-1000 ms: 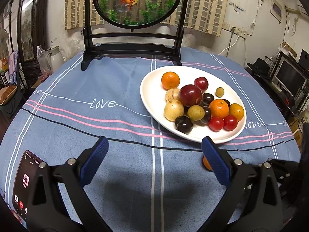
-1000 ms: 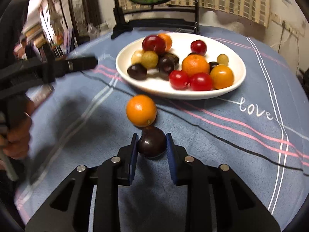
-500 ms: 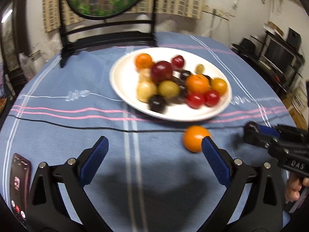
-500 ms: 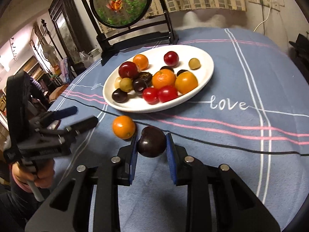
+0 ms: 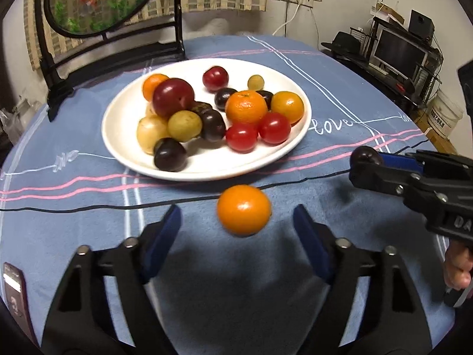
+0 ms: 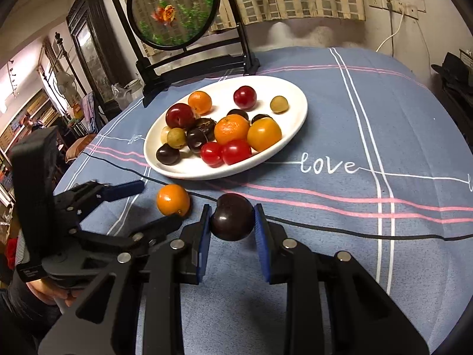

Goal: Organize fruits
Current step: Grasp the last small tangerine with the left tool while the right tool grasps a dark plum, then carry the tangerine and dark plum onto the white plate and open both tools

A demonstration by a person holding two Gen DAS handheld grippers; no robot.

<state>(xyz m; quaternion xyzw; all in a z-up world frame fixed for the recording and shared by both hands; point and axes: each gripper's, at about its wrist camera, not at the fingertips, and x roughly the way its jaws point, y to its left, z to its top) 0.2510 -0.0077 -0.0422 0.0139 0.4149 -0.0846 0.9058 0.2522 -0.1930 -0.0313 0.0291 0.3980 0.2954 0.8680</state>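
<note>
A second ago your left gripper [image 5: 236, 230] faced the plate [image 5: 124, 136]; now the loose orange [image 5: 244, 210] sits between its closing jaws, untouched. Your right gripper [image 6: 232, 224] is clamped on the dark plum [image 6: 232, 220]. You seem mid-pickup: finish closing on the orange, then carry both to the plate ahead.

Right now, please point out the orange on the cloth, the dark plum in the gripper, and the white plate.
orange [image 5: 244, 210], left wrist view, middle of its skin.
dark plum [image 6: 232, 217], right wrist view, its front.
white plate [image 6: 295, 100], right wrist view, bare inner rim.
</note>
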